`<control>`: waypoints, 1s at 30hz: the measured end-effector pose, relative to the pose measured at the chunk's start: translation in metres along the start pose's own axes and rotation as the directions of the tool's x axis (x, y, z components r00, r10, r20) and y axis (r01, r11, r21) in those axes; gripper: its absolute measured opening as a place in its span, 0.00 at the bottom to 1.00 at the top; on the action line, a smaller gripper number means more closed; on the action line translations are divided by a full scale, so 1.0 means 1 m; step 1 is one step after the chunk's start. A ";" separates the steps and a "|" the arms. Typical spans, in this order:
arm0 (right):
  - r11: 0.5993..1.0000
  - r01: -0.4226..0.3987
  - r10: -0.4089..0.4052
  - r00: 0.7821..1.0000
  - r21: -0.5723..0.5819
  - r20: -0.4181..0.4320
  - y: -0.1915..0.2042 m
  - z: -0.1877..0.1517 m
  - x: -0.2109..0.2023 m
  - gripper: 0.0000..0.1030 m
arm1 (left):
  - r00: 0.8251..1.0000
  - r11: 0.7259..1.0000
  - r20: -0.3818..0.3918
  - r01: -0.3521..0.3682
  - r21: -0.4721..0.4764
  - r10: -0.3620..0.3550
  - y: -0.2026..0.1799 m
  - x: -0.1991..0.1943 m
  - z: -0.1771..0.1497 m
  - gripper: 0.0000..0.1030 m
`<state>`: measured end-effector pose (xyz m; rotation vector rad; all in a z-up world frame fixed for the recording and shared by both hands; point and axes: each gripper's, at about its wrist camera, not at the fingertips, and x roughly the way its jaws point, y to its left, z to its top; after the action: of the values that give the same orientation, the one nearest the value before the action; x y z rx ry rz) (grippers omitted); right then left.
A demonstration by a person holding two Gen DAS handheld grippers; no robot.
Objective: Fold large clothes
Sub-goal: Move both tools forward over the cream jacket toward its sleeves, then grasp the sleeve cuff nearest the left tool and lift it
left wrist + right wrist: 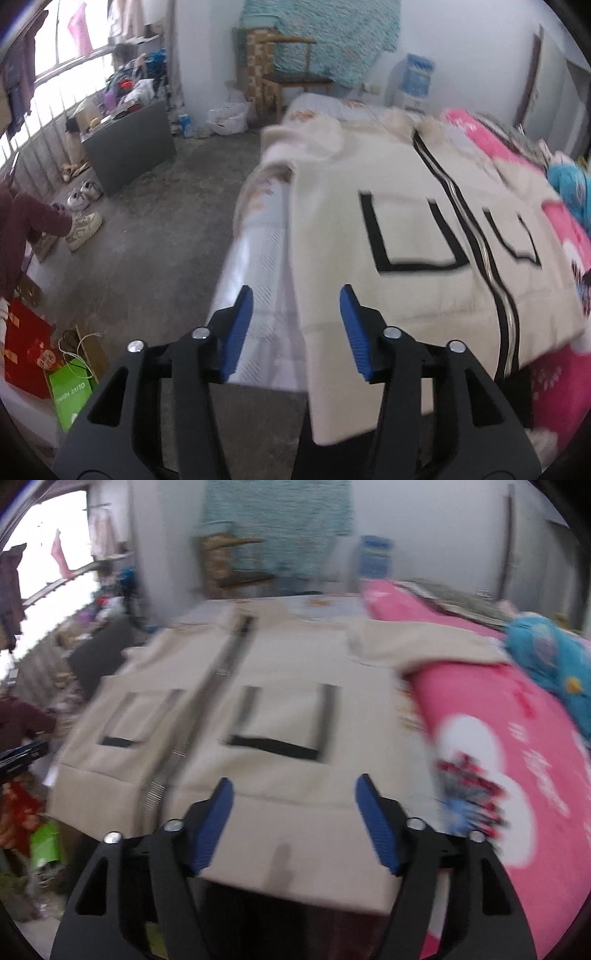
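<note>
1. A big cream jacket [424, 236] lies flat on the bed [258, 236], front side up.
2. It has a dark zip [476, 236] down the middle and two pockets with black edges.
3. The bottom edge of the jacket hangs a little over the side of the bed.
4. The left gripper [295, 295] is open. Nothing sits between its blue fingers [238, 332].
5. From the left gripper, the jacket is at about 1 o'clock, just past the fingertips.
6. The right gripper [293, 786] is open wide too, with nothing in it.
7. From the right gripper, the jacket is at 12 o'clock, right under the fingers.
8. A pink blanket [517, 775] lies at 3 o'clock, touching the jacket's side.
9. A blue pillow [546, 657] rests on the pink blanket at 2 o'clock.
10. The grey floor [155, 236] is at 9 o'clock in the left view.
</note>
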<state>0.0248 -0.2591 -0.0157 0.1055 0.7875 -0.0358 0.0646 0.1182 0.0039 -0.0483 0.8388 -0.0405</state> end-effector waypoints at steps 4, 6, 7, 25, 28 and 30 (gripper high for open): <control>0.987 -0.121 0.118 0.992 -0.101 -0.037 0.062 0.028 0.043 0.76 | 1.000 0.994 0.030 0.008 -0.107 -0.005 0.036 0.001 0.025 0.60; 0.977 -0.157 0.150 0.987 -0.145 -0.058 0.087 0.034 0.060 0.76 | 0.999 0.985 0.037 0.031 -0.172 -0.025 0.061 0.008 0.035 0.61; 0.967 -0.192 0.181 0.980 -0.168 -0.078 0.105 0.038 0.074 0.76 | 0.999 0.978 0.038 0.046 -0.206 -0.038 0.073 0.013 0.039 0.62; 0.931 -0.221 0.142 0.953 -0.291 -0.268 0.200 0.047 0.163 0.78 | 0.676 0.029 0.183 0.290 -0.957 -0.714 0.251 0.362 -0.074 0.68; 0.934 -0.212 0.131 0.952 -0.287 -0.276 0.202 0.051 0.168 0.79 | 0.635 -0.141 0.289 0.274 -0.951 -0.716 0.235 0.408 -0.110 0.75; 0.935 -0.204 0.121 0.952 -0.290 -0.281 0.203 0.053 0.170 0.80 | 0.602 -0.253 0.360 0.258 -0.932 -0.713 0.222 0.435 -0.131 0.75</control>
<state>0.1967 -0.0616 -0.0830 -0.1327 1.0341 0.2682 0.2609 0.3122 -0.4193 -1.9709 0.9827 -0.2921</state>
